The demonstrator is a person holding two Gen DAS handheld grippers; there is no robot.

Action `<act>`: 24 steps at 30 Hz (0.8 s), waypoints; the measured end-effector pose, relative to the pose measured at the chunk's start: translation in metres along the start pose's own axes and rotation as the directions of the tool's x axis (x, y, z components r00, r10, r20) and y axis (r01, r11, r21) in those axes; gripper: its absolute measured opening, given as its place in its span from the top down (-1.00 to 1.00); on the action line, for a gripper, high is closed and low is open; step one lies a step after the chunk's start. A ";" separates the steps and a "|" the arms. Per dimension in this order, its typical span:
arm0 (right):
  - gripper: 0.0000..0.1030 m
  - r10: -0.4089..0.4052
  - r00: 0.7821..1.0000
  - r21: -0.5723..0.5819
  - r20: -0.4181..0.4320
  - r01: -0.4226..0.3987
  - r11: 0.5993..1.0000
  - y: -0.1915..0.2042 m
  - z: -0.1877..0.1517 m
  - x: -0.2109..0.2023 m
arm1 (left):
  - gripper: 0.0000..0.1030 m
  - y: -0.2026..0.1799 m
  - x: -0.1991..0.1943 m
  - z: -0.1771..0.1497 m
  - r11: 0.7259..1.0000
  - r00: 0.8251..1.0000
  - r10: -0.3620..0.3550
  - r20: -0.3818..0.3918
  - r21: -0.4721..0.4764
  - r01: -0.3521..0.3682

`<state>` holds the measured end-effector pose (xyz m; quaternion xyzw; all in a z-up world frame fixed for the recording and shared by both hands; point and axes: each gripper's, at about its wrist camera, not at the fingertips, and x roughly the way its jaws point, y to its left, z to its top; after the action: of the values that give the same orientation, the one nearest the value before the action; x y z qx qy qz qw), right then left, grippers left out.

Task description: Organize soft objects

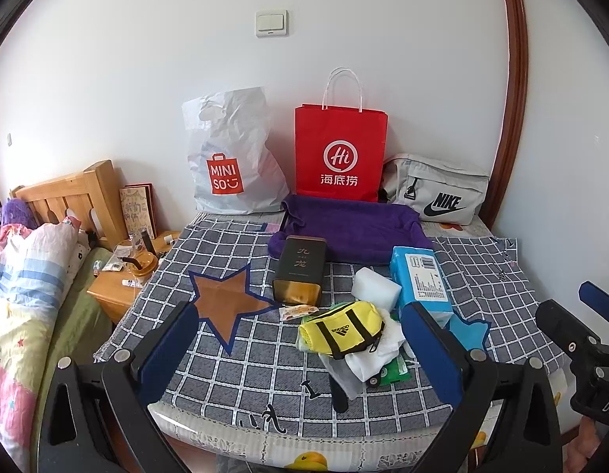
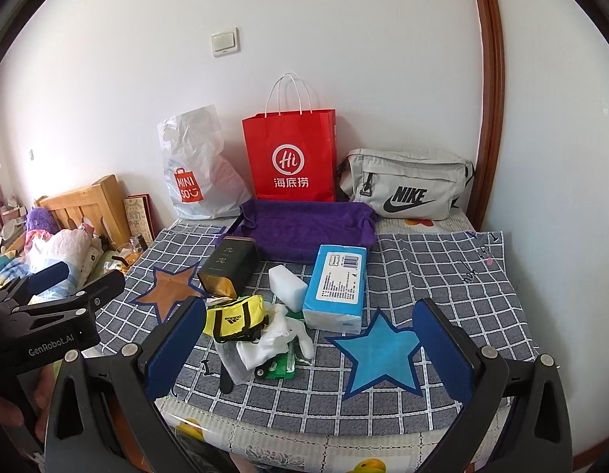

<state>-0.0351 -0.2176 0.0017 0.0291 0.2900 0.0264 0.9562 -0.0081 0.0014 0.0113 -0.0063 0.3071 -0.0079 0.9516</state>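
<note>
A pile lies mid-table: a yellow Adidas pouch, a white cloth, a white sponge block, a blue tissue pack and a green wipes pack. A purple cloth tray sits behind them. My left gripper is open and empty in front of the pile. My right gripper is open and empty, near the blue star.
A dark tea tin stands by the brown star. A white Miniso bag, red paper bag and grey Nike bag line the wall. A bed and nightstand are left.
</note>
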 end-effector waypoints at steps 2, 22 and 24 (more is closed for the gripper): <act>-1.00 0.003 1.000 -0.003 0.000 -0.003 1.000 0.001 -0.001 0.000 | -1.00 -0.001 0.000 0.000 1.000 1.000 0.001 -0.001 0.004 -0.001; -1.00 0.029 1.000 0.000 0.006 -0.029 1.000 -0.002 -0.003 0.006 | -1.00 -0.002 0.008 0.002 1.000 1.000 0.017 -0.017 0.023 -0.017; -0.99 0.031 0.999 0.000 0.003 -0.031 1.000 -0.005 -0.004 0.011 | -1.00 -0.002 0.017 0.000 0.999 0.999 0.026 -0.040 0.033 -0.024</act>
<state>-0.0277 -0.2220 -0.0080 0.0338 0.2878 0.0414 0.9562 0.0060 -0.0004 0.0013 0.0133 0.3263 -0.0012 0.9452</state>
